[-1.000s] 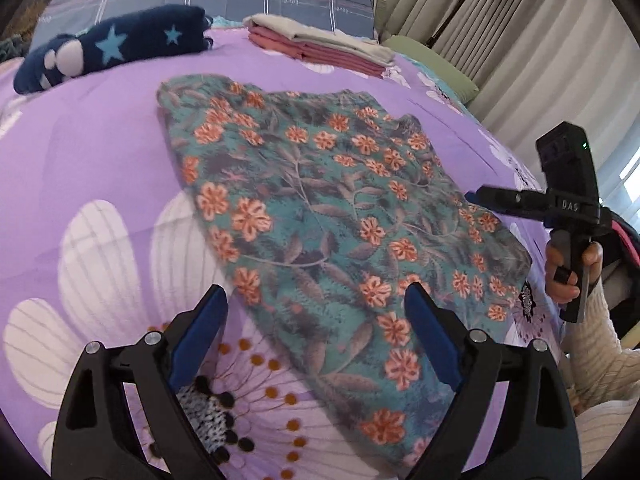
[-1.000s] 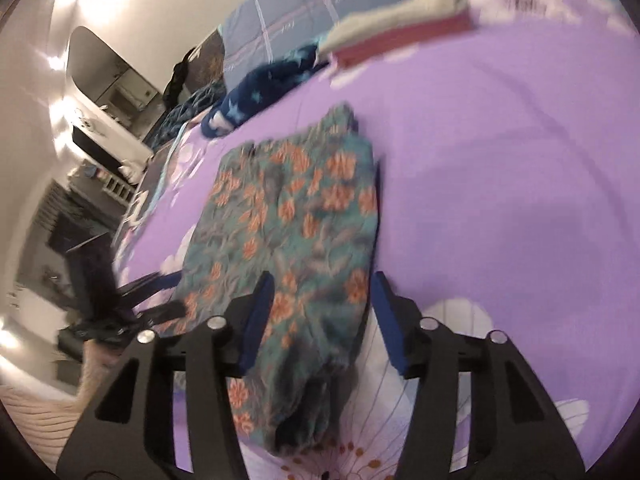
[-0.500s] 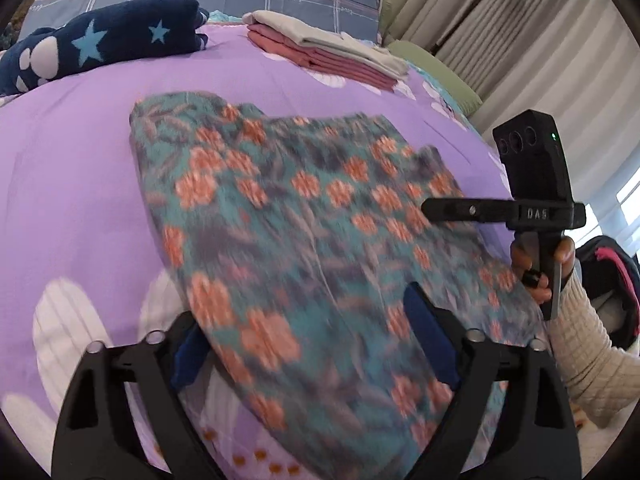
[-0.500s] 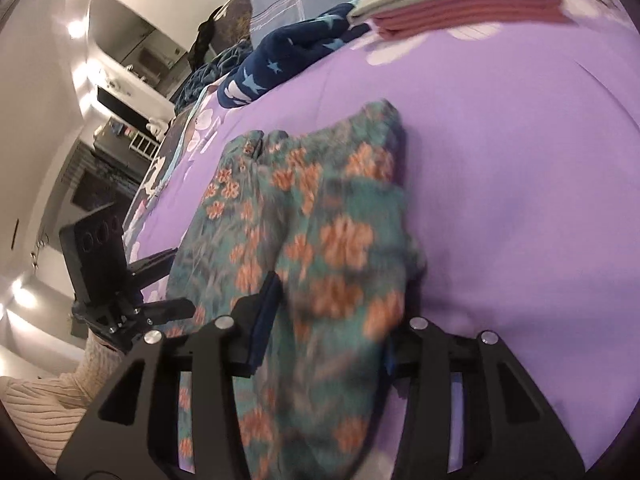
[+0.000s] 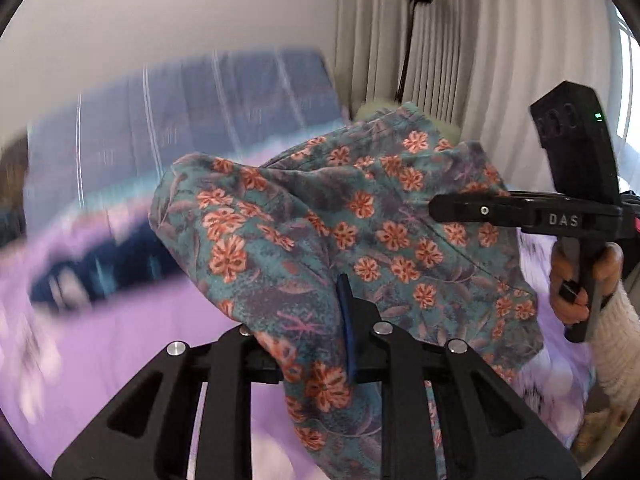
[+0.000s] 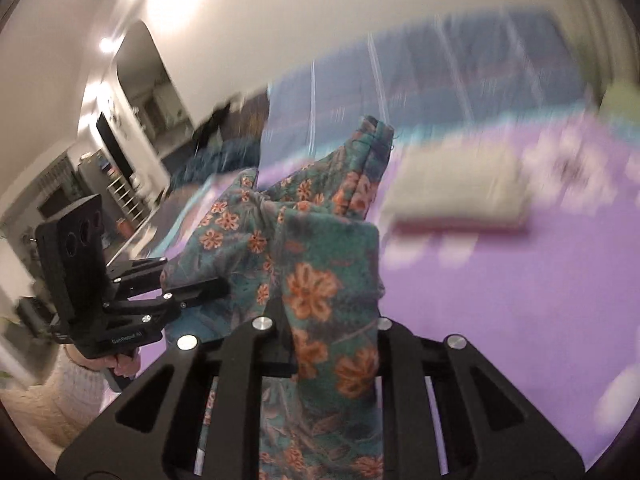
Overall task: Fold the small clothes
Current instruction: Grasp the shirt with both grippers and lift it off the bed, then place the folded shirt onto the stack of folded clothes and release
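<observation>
1. Left tongs (image 5: pixel 320 328): pressed together on a fold of the floral garment (image 5: pixel 360 232). Only one blue pad (image 5: pixel 345 328) shows; the other is buried under cloth.
2. Right tongs (image 6: pixel 332 332): also clamped on the floral garment (image 6: pixel 320 292). Fabric drapes over both fingertips, so no pads are visible in the right wrist view.
3. The garment is teal with orange flowers and hangs bunched between the two tongs, lifted off the bed (image 5: pixel 120 340). Its lower edge runs below both frames, cut off.
4. In the left wrist view the right tongs (image 5: pixel 440 208) come in from the right, tips lost against the cloth. The right hand (image 5: pixel 580 280) grips the handle, with a knit cream sleeve below.
5. In the right wrist view the left tongs (image 6: pixel 216 284) sit to the left, tips going into the fabric. The left hand (image 6: pixel 120 364) is mostly hidden under the unit.
6. Background is heavily motion-blurred. Ahead of the right tongs there is a pale folded stack (image 6: pixel 456 196) on the purple bedding (image 6: pixel 520 300); layers can't be made out.
7. Ahead-left of the left tongs there is a dark navy smear (image 5: pixel 100 268) on the bed, unidentifiable. A grey-blue checked pillow (image 5: pixel 200 120) lies beyond.
</observation>
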The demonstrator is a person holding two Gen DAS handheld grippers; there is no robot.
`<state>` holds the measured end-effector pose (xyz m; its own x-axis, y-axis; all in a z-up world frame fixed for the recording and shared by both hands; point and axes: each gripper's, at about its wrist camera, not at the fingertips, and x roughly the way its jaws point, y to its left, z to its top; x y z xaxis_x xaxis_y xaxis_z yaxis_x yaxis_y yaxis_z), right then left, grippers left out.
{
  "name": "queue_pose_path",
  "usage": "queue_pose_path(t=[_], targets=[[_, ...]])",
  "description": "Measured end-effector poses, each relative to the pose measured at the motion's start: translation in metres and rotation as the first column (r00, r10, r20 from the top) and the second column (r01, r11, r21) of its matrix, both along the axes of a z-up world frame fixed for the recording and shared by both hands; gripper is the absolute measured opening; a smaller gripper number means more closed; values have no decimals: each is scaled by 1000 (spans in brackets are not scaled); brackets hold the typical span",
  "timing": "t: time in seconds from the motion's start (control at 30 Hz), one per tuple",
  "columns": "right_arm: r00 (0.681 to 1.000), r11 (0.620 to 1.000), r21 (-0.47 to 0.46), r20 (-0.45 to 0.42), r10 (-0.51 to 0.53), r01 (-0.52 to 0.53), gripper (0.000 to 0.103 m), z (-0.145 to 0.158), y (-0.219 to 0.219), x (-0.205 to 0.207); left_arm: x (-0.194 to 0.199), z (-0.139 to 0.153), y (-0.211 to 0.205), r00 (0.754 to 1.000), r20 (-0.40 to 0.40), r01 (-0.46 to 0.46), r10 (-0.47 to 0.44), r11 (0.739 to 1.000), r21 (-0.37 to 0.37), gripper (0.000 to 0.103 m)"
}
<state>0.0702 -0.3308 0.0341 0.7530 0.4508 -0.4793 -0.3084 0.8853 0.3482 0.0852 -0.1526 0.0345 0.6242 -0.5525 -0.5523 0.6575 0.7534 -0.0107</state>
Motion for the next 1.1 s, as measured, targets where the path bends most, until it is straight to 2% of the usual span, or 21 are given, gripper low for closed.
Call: queue_pose_path(t=[0.07, 0.17, 0.27, 0.37, 0.47, 0.6, 0.7, 0.77, 0.8, 0.83, 0.87, 0.9, 0.93, 0.97, 1.03, 1.1], targets=[[997, 998, -26, 67, -50, 52, 16, 37, -10, 13, 25, 36, -21, 997, 72, -3, 3, 1000, -1, 22], [981, 990, -68, 158, -115, 127, 16, 79, -26, 48, 67, 69, -49, 989, 145, -35, 33, 999, 10, 22], [967, 978, -54, 173, -187, 199, 16, 99, -56, 89, 118, 86, -75, 984, 165, -63, 60, 998, 15, 22], [959, 971, -11, 159, -235, 240, 16, 98, -74, 130, 160, 84, -96, 982, 173, -81, 73, 996, 39, 22], [951, 960, -26, 151, -270, 277, 16, 87, -89, 164, 192, 75, -114, 982, 177, -78, 66, 995, 64, 22], [949, 954, 13, 98, -299, 299, 16, 67, -111, 211, 229, 59, -132, 980, 185, -96, 75, 990, 107, 22], [945, 948, -7, 77, -317, 318, 16, 48, -116, 240, 257, 39, -141, 982, 159, -117, 98, 986, 120, 23], [945, 945, -28, 49, -324, 326, 18, 31, -120, 263, 278, 21, -151, 979, 146, -161, 141, 978, 134, 32], [945, 944, -41, 23, -327, 328, 22, 20, -122, 276, 285, 10, -149, 976, 136, -192, 173, 970, 148, 46], [940, 938, -62, -7, -342, 341, 41, 10, -124, 285, 298, -8, -150, 973, 106, -222, 206, 957, 185, 65], [924, 921, -109, -43, -380, 374, 71, -3, -126, 294, 307, -27, -151, 968, 79, -250, 238, 939, 235, 71], [899, 894, -161, -69, -433, 419, 76, -16, -128, 302, 311, -40, -151, 962, 74, -272, 262, 922, 275, 79], [879, 871, -202, -82, -470, 447, 76, -31, -130, 306, 314, -61, -151, 958, 80, -288, 277, 900, 329, 81], [878, 873, -218, -109, -466, 436, 76, -45, -131, 309, 313, -77, -151, 960, 78, -279, 269, 888, 365, 81], [876, 887, -255, -202, -438, 385, 76, -80, -130, 311, 309, -105, -147, 966, 69, -257, 250, 880, 400, 83], [846, 862, -355, -263, -464, 362, 78, -108, -124, 313, 300, -115, -137, 963, 85, -268, 254, 894, 360, 87]])
